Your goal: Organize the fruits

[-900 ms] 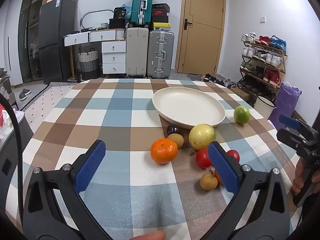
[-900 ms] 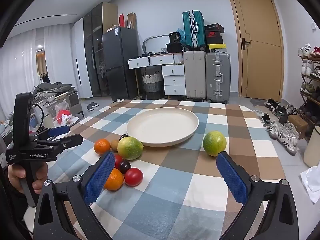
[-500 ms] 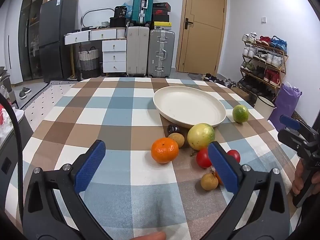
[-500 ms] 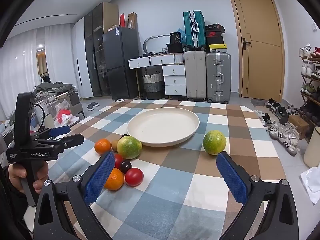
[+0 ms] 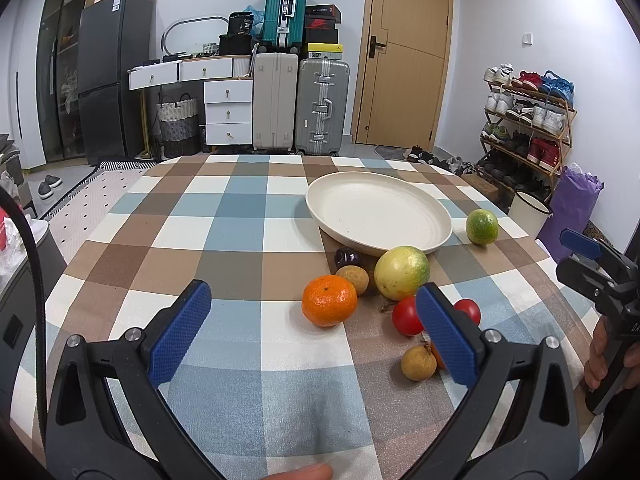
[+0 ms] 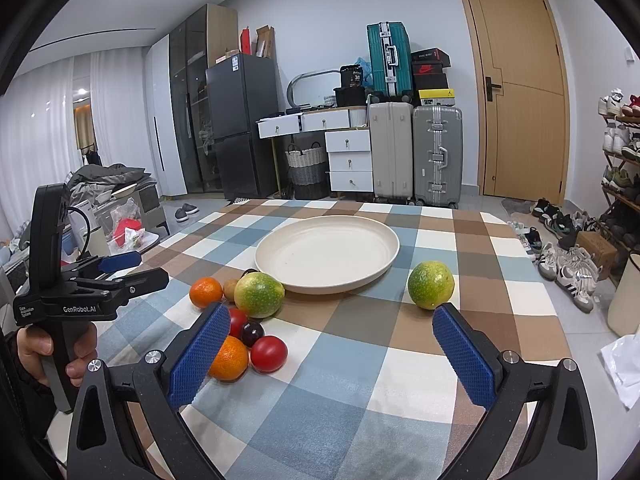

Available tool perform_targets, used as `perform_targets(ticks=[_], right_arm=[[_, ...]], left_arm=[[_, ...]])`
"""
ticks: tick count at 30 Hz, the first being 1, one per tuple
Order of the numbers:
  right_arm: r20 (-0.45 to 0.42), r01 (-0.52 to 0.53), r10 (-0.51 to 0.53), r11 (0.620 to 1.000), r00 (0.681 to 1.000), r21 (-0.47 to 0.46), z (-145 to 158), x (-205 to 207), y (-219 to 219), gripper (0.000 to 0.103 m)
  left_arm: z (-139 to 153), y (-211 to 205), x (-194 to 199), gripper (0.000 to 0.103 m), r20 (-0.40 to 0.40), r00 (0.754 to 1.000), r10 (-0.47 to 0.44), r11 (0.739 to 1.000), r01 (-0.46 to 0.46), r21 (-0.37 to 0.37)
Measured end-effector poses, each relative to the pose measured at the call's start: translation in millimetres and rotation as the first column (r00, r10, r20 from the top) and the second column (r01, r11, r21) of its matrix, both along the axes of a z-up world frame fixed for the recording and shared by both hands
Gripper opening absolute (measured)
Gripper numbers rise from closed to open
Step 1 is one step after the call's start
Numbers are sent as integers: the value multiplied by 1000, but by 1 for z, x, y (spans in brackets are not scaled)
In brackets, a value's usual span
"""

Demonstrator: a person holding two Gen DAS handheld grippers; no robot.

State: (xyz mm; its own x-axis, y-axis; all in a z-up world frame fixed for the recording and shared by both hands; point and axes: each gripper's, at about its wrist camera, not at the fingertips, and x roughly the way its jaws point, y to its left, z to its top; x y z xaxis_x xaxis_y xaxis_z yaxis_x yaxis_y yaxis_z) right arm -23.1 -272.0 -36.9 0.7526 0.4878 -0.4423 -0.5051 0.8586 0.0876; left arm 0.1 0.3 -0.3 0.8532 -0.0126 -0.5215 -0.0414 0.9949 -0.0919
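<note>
Checked table [image 5: 240,216] covered with cloth of blue, brown and white squares. On it, round cream plate [image 5: 378,210], nothing inside, sitting near the far right part. Left gripper [image 5: 312,320] held above the near edge, jaws spread wide, nothing between the pads. Right gripper [image 6: 330,344] same way, wide apart and holding nothing. Just beside the plate's near rim, big yellow-green fruit [image 5: 402,267]; alone on the plate's right, smaller green fruit [image 5: 482,227]. Then orange [image 5: 329,300], two red tomatoes [image 5: 406,316], dark plum [image 5: 347,257], small brown fruits [image 5: 418,363], all loose on the cloth.
</note>
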Motion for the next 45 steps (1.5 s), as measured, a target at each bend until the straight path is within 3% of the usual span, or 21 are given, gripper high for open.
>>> perform_targets(ticks=[45], right_arm=[[-15, 0, 0, 1000, 1000, -1, -4, 0, 0, 103]], left_arm=[[3, -3, -3, 102, 11, 1000, -23, 1000, 23, 1]])
